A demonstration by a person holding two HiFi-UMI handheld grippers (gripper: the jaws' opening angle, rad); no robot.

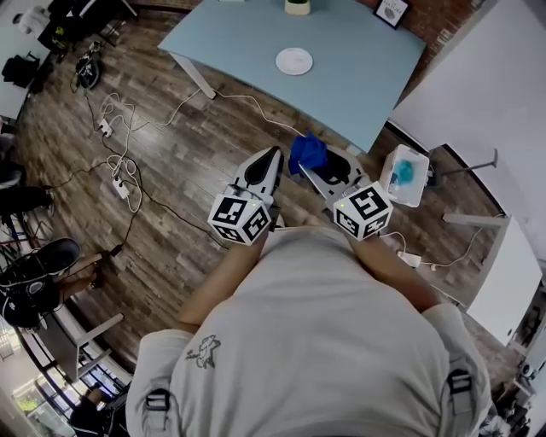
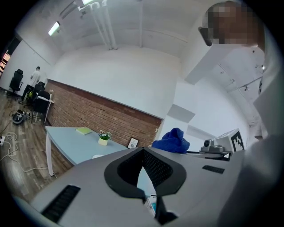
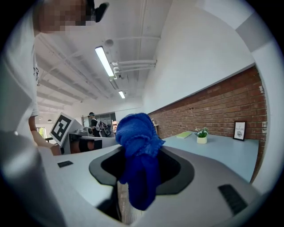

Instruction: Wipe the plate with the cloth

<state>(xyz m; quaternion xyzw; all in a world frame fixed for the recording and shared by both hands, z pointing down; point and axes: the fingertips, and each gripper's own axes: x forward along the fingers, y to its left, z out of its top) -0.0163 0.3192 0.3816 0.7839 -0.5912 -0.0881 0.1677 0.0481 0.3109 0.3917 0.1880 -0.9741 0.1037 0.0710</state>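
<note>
A white plate (image 1: 293, 61) lies on the light blue table (image 1: 358, 77), well ahead of both grippers. A crumpled blue cloth (image 1: 308, 154) sticks out of my right gripper (image 1: 305, 169), whose jaws are shut on it. In the right gripper view the cloth (image 3: 140, 164) bulges above the jaws and hangs down between them. My left gripper (image 1: 271, 155) is held beside the right one over the wooden floor, shut with nothing between its jaws (image 2: 143, 150). Both point about level toward the table (image 2: 75, 146). The cloth (image 2: 173, 141) also shows to the right in the left gripper view.
A small potted plant (image 1: 298, 6) and a picture frame (image 1: 392, 10) stand at the table's far side. Cables and a power strip (image 1: 119, 183) lie on the floor at left. A white box (image 1: 405, 175) sits on the floor at right, near another white table (image 1: 503, 282).
</note>
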